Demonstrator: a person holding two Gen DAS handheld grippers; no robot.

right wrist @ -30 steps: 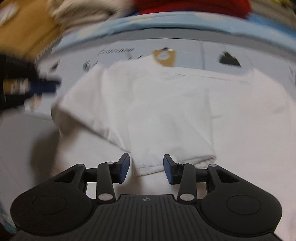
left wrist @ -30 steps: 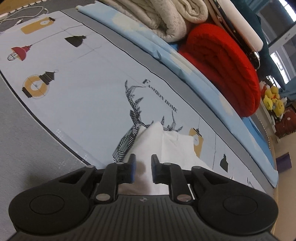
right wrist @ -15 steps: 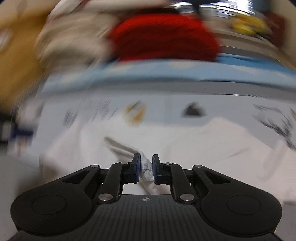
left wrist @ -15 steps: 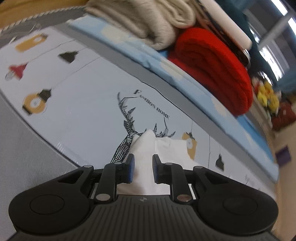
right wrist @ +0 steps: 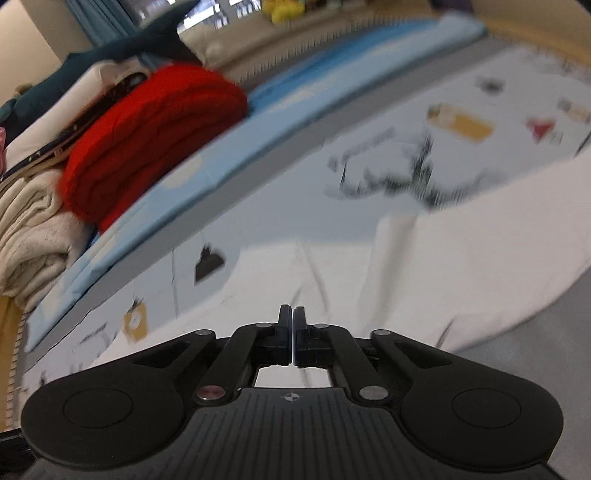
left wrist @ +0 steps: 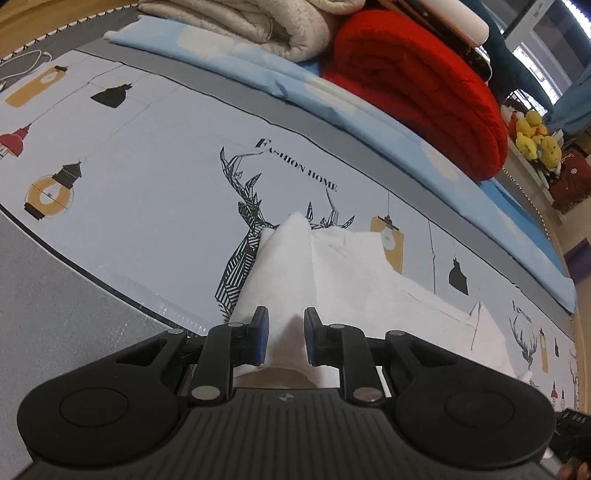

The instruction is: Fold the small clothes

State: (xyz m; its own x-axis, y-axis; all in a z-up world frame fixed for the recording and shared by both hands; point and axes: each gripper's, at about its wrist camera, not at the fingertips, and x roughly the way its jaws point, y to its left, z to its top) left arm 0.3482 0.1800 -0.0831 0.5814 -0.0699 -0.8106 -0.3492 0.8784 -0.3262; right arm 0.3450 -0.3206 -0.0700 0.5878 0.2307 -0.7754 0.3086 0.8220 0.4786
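Note:
A white garment (left wrist: 351,266) lies on the printed sheet (left wrist: 147,166), and one corner of it is pulled up into a peak. My left gripper (left wrist: 285,332) is shut on a bunched fold of that corner, with cloth filling the gap between its blue pads. In the blurred right wrist view the same garment (right wrist: 461,266) spreads out to the right. My right gripper (right wrist: 293,317) has its jaws closing to a thin slit, and creases in the cloth run in to its fingertips, so a thin edge looks pinched there.
A red rolled blanket (left wrist: 424,85) and cream blankets (left wrist: 258,26) sit on a light blue folded sheet (left wrist: 369,110) along the far side. Yellow plush toys (left wrist: 532,136) stand beyond. Grey matting (left wrist: 55,295) borders the printed sheet on the near left.
The right gripper went from open over the garment's hem to nearly shut on it, then swung and rolled so the red blanket now sits at its left. The left gripper kept its grip and shifted slightly.

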